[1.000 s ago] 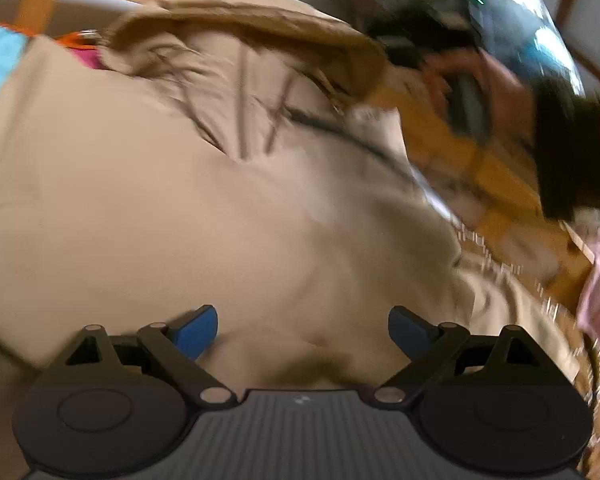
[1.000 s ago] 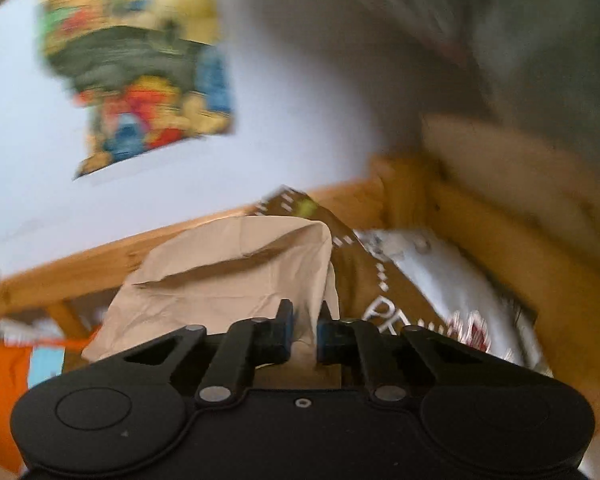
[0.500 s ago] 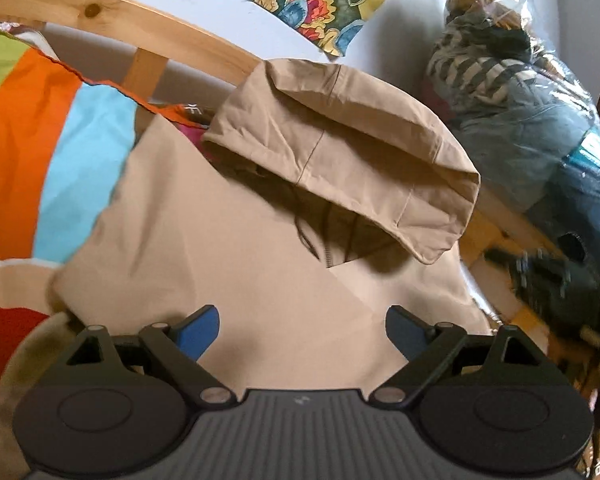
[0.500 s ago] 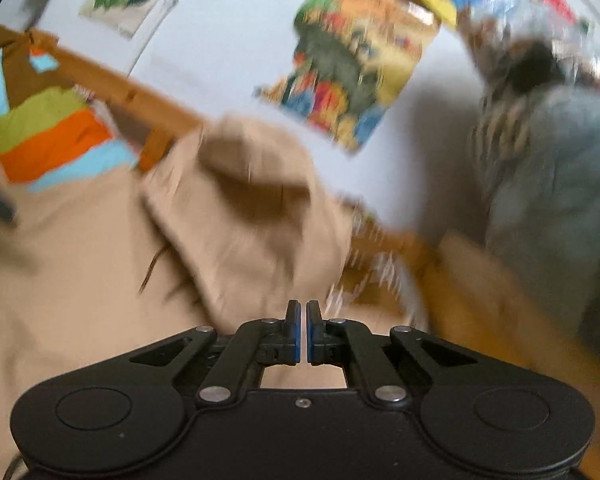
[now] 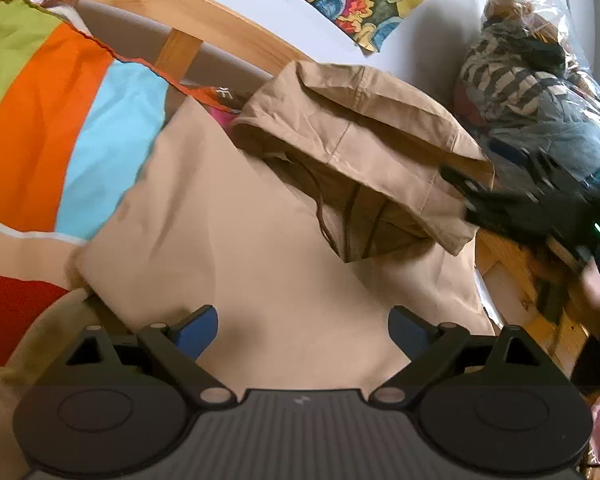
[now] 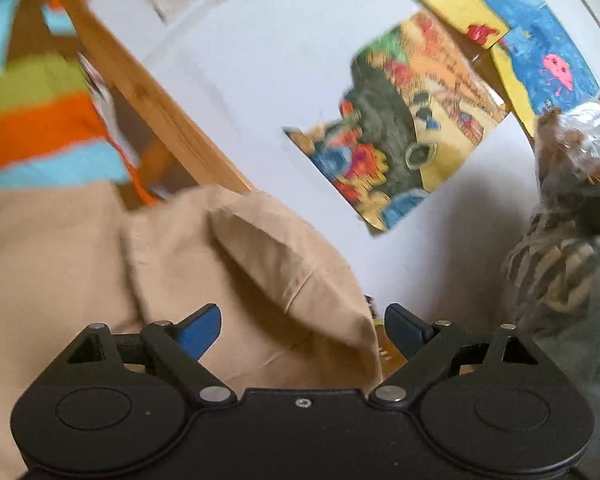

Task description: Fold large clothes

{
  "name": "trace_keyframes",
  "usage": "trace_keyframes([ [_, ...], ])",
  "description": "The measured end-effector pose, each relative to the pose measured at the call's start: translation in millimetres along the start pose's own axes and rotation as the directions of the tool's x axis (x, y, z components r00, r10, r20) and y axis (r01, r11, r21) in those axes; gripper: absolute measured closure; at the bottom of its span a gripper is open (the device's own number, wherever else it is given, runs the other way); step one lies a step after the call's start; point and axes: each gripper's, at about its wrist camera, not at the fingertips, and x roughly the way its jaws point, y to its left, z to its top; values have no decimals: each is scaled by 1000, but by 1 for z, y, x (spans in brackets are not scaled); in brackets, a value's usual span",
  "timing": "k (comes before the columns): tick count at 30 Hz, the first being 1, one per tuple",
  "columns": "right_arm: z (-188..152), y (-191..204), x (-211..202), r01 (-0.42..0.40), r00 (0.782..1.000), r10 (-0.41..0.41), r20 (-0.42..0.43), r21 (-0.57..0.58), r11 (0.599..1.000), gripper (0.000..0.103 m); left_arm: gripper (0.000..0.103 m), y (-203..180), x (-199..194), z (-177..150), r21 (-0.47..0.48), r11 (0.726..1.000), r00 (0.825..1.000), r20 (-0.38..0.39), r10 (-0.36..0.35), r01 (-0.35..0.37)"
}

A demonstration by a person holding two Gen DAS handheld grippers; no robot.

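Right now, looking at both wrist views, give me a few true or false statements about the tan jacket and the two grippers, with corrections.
1. The left gripper is open over the tan hooded jacket. True.
2. The right gripper is clamped on the hood. False: its fingers stand apart, holding nothing.
3. The jacket lies on a plain white sheet. False: it lies on a striped multicoloured blanket.
4. Colourful paintings hang on the wall. True.
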Motion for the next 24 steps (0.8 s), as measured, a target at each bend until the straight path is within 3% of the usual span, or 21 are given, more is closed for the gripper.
trace_keyframes([
  [2, 8, -8, 28, 18, 996, -13, -89, 59, 998, 26, 8, 0, -4, 1, 13, 1000, 1000, 8, 9, -9],
  [4, 8, -21, 44, 22, 991, -2, -137, 141, 990, 51, 8, 0, -8, 1, 25, 999, 1000, 12, 20, -21],
  [5, 5, -26, 48, 26, 988, 1, -153, 172, 985, 87, 8, 1, -10, 2, 27, 999, 1000, 16, 25, -25],
  [6, 1, -33, 49, 30, 987, 7, -163, 221, 975, 94, 8, 1, -12, 2, 25, 999, 999, 22, 31, -32],
  [8, -6, -38, 36, 30, 994, 1, -111, 283, 959, 94, 8, 4, -15, 4, 10, 999, 999, 37, 31, -31],
  [9, -10, -35, 24, 37, 997, -17, -77, 261, 965, 95, 8, 6, -17, 5, 0, 1000, 999, 43, 21, -21],
  [13, -33, 3, -49, 20, 993, -25, 118, 39, 999, 96, 8, 10, -28, 8, -26, 999, 996, 74, -41, 43],
  [16, -57, 32, -108, 14, 981, 10, 196, -119, 993, 97, 8, 16, -39, 8, -48, 996, 993, 93, -70, 75],
  [19, -84, 57, -154, -43, 980, 87, 181, -236, 971, 97, 8, 27, -53, 8, -82, 993, 992, 100, -81, 89],
  [22, -109, 75, -179, -145, 982, 173, 73, -290, 946, 95, 8, 36, -56, 10, -103, 993, 995, 89, -47, 56],
  [24, -117, 73, -187, -213, 976, 215, -15, -207, 955, 79, 8, 42, -53, 11, -130, 991, 996, 85, -33, 44],
])
